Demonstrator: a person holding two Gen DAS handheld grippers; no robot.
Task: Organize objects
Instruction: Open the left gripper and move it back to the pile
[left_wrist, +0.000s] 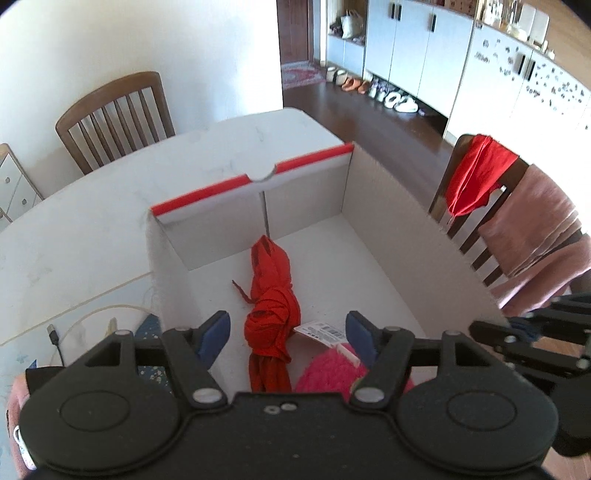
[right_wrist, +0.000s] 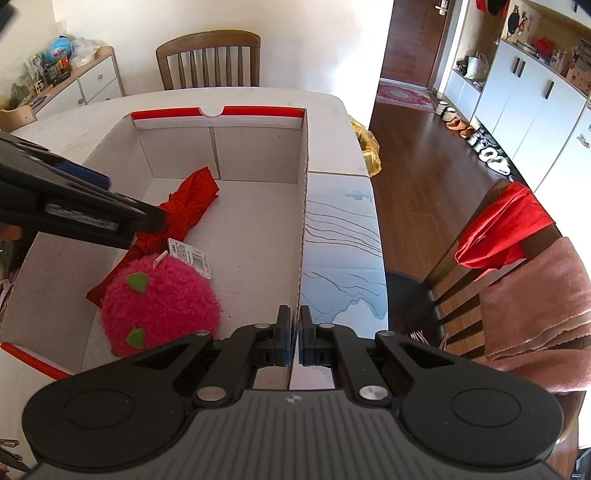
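Fingers of the left gripper (left_wrist: 288, 334) spread wide above the cardboard box (left_wrist: 388, 206), nothing between them; the red cloth (left_wrist: 271, 306) lies free on the floor beside the pink plush toy (right_wrist: 159, 299). Right gripper (right_wrist: 294, 339) pinches the box's right wall, with plenty of bare floor toward it.

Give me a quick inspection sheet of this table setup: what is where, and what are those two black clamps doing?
Surface: white table, mostly bare.
Job's things: open cardboard box holds a twisted red cloth and a pink plush toy with a paper tag.
Clutter: yellow bag at the table's far edge.
Grippers: left tool open above the cloth, gripping nothing; right tool shut on the box's side wall.
Cables: white cord with plug beside the box.
Surroundings: wooden chairs, red garment over one, cabinets, shoes.
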